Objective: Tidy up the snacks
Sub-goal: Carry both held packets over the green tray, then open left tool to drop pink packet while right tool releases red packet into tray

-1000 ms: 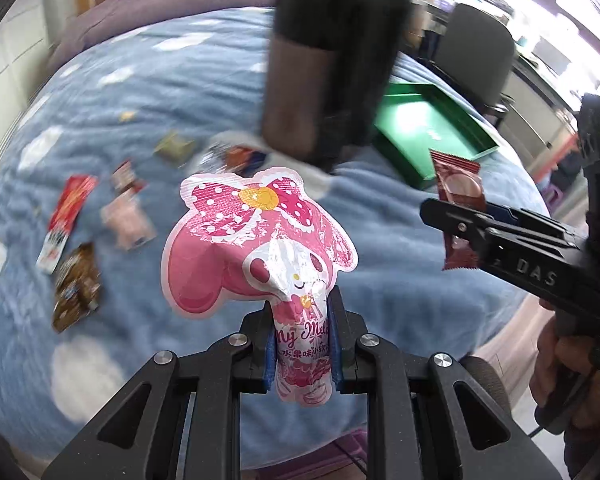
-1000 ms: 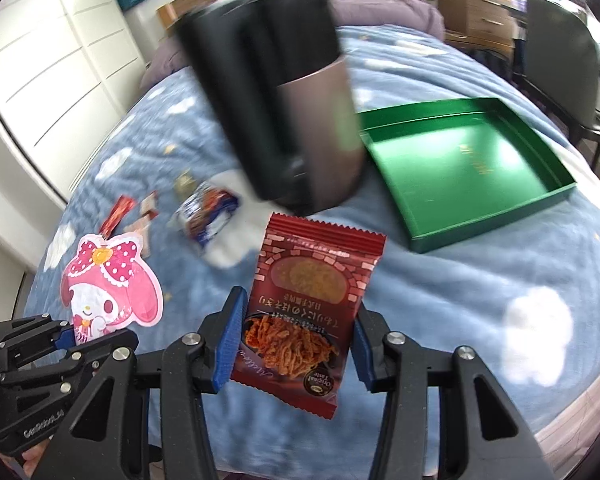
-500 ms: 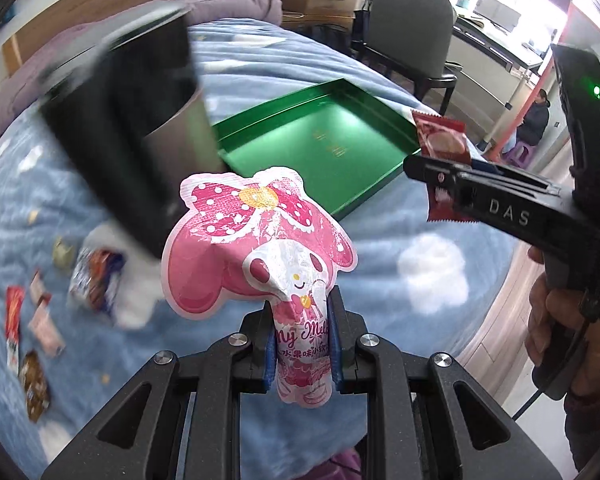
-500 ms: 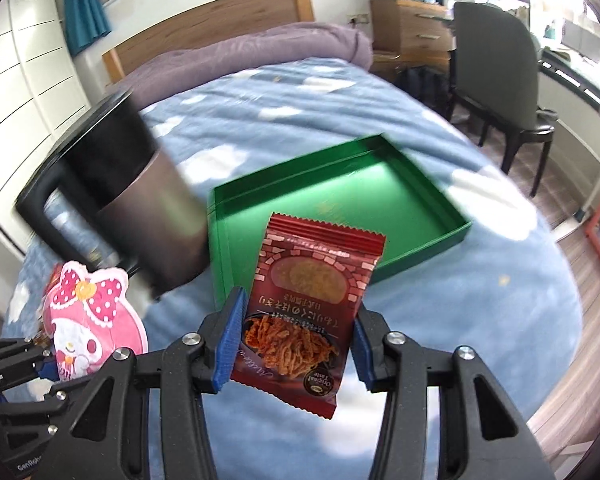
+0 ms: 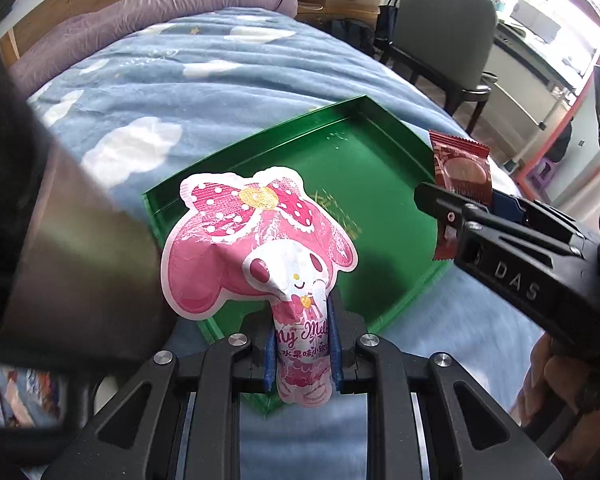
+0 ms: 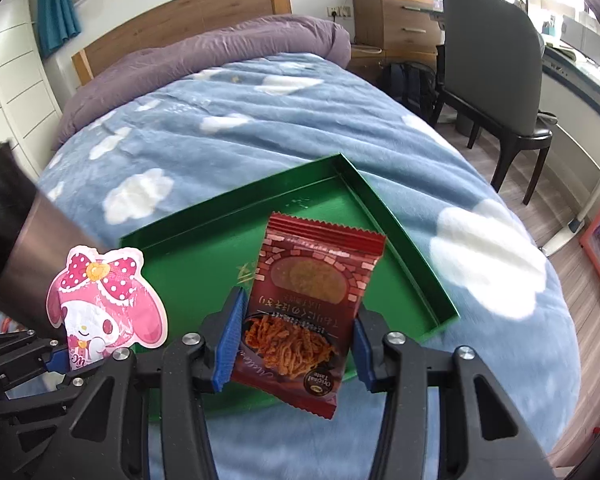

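Left tongs (image 5: 302, 344) pinch the pink candy pouch (image 5: 256, 240); right tongs (image 6: 296, 340) clamp the red snack packet (image 6: 304, 312)

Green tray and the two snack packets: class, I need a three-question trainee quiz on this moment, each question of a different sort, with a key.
1. True or false: the green tray already holds a snack.
2. Which packet do the left tongs hold? A. the pink bunny-shaped candy packet B. the dark red noodle snack packet C. nothing
3. Fill in: the tray lies on a blue blanket printed with white ____.

Key:
1. False; its floor is bare.
2. A; the right tongs grip the noodle packet.
3. clouds
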The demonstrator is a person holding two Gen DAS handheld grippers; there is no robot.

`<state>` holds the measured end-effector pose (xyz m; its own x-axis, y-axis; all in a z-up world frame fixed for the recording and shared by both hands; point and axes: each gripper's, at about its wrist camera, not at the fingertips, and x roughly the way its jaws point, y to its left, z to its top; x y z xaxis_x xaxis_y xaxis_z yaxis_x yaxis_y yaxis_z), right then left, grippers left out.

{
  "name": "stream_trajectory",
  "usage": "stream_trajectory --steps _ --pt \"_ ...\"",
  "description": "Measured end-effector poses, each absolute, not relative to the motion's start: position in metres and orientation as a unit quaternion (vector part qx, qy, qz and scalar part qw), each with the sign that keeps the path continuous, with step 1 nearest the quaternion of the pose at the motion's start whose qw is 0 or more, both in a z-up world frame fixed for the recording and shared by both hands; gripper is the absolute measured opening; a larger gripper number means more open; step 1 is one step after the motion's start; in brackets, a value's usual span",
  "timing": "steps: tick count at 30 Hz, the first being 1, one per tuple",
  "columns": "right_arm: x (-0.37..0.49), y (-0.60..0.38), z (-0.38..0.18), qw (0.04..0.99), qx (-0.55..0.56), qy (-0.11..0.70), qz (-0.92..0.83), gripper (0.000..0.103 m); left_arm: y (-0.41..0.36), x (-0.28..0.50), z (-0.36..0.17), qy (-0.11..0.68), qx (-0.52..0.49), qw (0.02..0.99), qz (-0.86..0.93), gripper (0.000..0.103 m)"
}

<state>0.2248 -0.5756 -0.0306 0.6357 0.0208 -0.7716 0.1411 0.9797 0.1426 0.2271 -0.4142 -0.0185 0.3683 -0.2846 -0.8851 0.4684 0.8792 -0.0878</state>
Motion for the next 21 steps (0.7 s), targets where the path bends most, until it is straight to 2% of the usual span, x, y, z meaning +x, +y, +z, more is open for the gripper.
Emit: stream_trajectory --steps 15,18,19,21 --pt "0.284 -0.591 -0.091 0.883 0.069 0.462 -0.041 0.034 -0.430 0.276 -0.075 0.544 0.076 0.812 -0.197 0.018" --pt "0.285 -0.588 -0.099 0.882 0.062 0.466 -0.042 0.036 -0.429 0.279 -0.078 0.542 0.072 0.813 -0.199 0.019" --pt "0.285 -0.586 -0.100 0.884 0.053 0.463 -0.044 0.041 -0.429 0.277 -0.078 0.541 0.073 0.814 -0.199 0.019" --pt "0.284 -0.584 -0.100 0.885 0.046 0.461 -0.047 0.043 -0.430 0.277 -0.078 0.539 0.072 0.815 -0.203 0.023"
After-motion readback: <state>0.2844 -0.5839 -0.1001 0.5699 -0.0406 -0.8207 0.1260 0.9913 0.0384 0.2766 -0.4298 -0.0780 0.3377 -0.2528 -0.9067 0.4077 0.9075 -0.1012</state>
